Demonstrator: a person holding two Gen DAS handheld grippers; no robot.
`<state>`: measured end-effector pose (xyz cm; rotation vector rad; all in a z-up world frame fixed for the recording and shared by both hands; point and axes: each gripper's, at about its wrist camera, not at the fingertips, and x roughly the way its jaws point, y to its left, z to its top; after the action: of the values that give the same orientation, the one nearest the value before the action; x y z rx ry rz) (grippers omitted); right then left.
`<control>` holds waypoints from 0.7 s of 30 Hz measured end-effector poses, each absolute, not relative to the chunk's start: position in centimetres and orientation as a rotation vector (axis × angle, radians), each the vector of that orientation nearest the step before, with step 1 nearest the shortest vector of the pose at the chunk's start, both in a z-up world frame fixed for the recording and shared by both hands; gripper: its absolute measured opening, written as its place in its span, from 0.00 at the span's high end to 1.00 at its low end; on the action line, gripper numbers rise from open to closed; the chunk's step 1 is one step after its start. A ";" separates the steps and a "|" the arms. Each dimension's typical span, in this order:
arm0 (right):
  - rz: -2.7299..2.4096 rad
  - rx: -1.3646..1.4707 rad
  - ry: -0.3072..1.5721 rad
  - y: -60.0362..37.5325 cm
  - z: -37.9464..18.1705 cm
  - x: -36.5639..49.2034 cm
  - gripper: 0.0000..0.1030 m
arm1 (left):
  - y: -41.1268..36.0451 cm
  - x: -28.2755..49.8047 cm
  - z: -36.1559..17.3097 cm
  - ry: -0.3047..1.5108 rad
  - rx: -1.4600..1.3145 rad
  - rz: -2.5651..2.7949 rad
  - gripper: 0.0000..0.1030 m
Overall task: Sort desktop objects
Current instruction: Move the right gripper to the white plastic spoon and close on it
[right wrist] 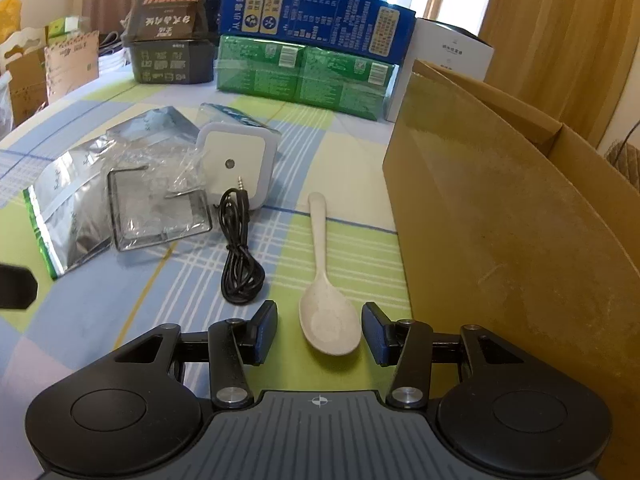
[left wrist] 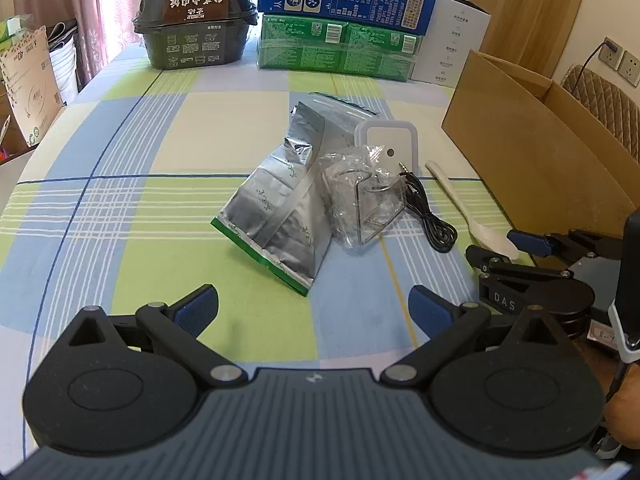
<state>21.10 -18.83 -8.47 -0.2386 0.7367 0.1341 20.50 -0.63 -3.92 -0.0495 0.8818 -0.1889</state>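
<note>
A white spoon (right wrist: 326, 304) lies on the checked cloth, its bowl between the fingers of my open right gripper (right wrist: 319, 330), which is not closed on it. A coiled black audio cable (right wrist: 239, 256), a white square night light (right wrist: 236, 162), a clear plastic bag with a wire frame (right wrist: 160, 208) and a silver foil pouch (right wrist: 68, 204) lie to its left. In the left wrist view my left gripper (left wrist: 314, 308) is open and empty, just short of the foil pouch (left wrist: 280, 208); the spoon (left wrist: 460, 196) and right gripper (left wrist: 516, 248) show at right.
An open cardboard box (right wrist: 500, 216) stands right beside the spoon, also in the left wrist view (left wrist: 532, 152). Stacked green and blue cartons (left wrist: 340, 20) and a dark food container (left wrist: 196, 20) line the far table edge. Boxes stand off the left edge.
</note>
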 end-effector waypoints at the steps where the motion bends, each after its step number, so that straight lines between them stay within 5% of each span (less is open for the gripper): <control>1: 0.132 -0.229 0.738 -18.8 -8.5 21.2 0.57 | -0.6 20.6 -4.0 0.881 -0.051 -0.188 0.03; 5: 0.123 -0.161 0.758 -19.3 -8.3 21.7 0.59 | -0.5 20.7 -4.4 0.884 -0.058 -0.188 0.03; 8: 0.138 -0.128 0.768 -19.3 -8.1 21.6 0.74 | -0.5 20.7 -4.4 0.884 -0.061 -0.189 0.03; 21: 0.234 -0.042 0.787 -19.1 -7.6 20.1 0.75 | -0.4 20.5 -4.2 0.871 -0.025 -0.219 0.04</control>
<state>20.11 -19.06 -7.59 -0.0416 0.7871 0.2342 20.46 -0.43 -4.23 -0.0248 0.8707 -0.2188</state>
